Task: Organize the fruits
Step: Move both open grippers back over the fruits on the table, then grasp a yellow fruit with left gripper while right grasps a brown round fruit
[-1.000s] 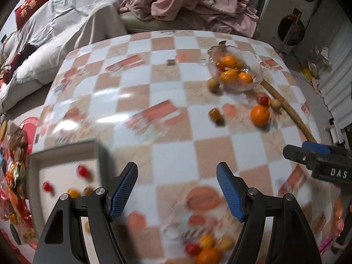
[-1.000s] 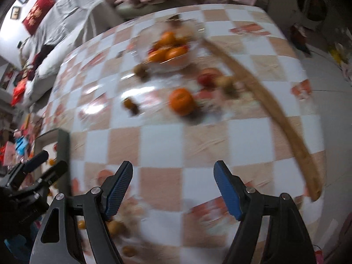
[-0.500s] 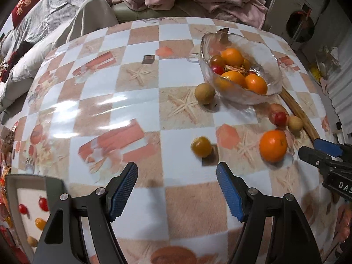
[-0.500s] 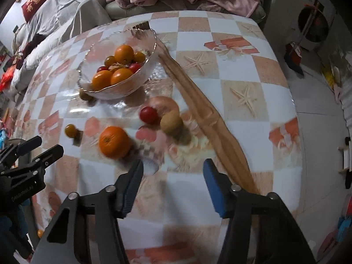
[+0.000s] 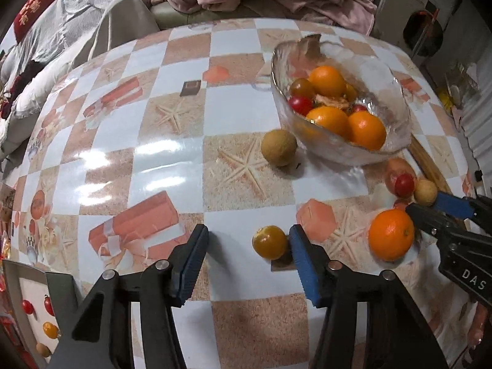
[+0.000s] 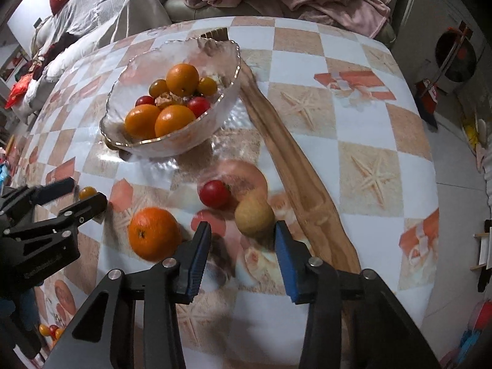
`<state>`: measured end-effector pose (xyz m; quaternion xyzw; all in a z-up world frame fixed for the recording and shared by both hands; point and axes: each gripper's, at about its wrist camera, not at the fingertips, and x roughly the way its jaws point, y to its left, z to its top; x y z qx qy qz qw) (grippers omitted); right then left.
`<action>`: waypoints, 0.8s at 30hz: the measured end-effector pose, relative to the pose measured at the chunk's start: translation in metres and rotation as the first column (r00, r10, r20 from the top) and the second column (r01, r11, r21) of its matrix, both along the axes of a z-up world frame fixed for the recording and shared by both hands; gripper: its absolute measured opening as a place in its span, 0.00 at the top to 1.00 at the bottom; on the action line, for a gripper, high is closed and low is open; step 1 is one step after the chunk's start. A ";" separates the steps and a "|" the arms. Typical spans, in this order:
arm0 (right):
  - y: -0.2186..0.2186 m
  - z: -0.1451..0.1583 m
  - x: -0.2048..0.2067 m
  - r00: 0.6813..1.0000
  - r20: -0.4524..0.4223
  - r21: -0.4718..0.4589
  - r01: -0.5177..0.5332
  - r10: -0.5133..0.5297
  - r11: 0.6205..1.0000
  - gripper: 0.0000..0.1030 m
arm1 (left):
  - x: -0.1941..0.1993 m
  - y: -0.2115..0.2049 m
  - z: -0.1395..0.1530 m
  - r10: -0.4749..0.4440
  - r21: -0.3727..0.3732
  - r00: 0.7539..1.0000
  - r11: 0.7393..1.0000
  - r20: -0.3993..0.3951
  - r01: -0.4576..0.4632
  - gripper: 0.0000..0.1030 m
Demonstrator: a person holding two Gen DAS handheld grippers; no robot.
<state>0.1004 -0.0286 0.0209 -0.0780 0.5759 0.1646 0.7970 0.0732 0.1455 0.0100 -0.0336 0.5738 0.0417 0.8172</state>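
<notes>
The small yellow tomato [image 5: 270, 242] sits on the checkered table [image 5: 172, 160], touching the inner pad of your left gripper [image 5: 248, 264] — jaws wide, gripping nothing. Your right gripper [image 6: 243, 258], also spread and empty, frames the tan longan [image 6: 254, 217] beside the loose orange [image 6: 154, 233] — glass bowl [image 6: 172, 144] beyond.

Checkered tan-and-white tablecloth [image 5: 172, 160] (starfish prints), orange mandarin [image 5: 391, 234], red tomato [image 6: 214, 194].

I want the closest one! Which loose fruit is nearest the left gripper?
The small yellow tomato, right beside the left gripper's finger; the other loose fruits lie farther off.
</notes>
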 end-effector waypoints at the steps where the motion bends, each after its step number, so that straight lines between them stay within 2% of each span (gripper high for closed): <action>1: 0.001 0.000 0.001 1.000 0.002 0.000 0.001 -0.001 1.000 0.60 | 0.001 0.000 0.000 0.003 0.002 1.000 1.000 0.000 -0.003 0.45; 4: 0.004 0.000 0.004 1.000 0.003 0.001 0.007 -0.007 1.000 0.73 | 0.001 -0.003 0.001 0.003 -0.001 1.000 1.000 0.003 -0.003 0.57; 9: 0.004 0.000 0.006 1.000 -0.002 0.014 0.019 -0.019 1.000 0.73 | 0.001 -0.006 0.003 -0.009 -0.038 1.000 0.999 0.010 0.010 0.77; 12: 0.001 0.002 0.005 0.999 -0.009 0.036 0.036 -0.036 0.999 0.73 | -0.002 -0.003 0.005 -0.011 -0.085 1.000 0.996 0.014 0.012 0.78; 17: -0.003 0.008 -0.003 0.999 -0.018 0.053 0.049 -0.048 0.997 0.73 | -0.012 0.003 0.014 -0.013 -0.123 1.000 0.992 0.028 0.016 0.78; 24: -0.006 0.019 -0.021 0.997 -0.027 0.080 0.069 -0.067 0.994 0.73 | -0.030 0.014 0.031 -0.014 -0.134 0.999 0.991 0.047 0.020 0.78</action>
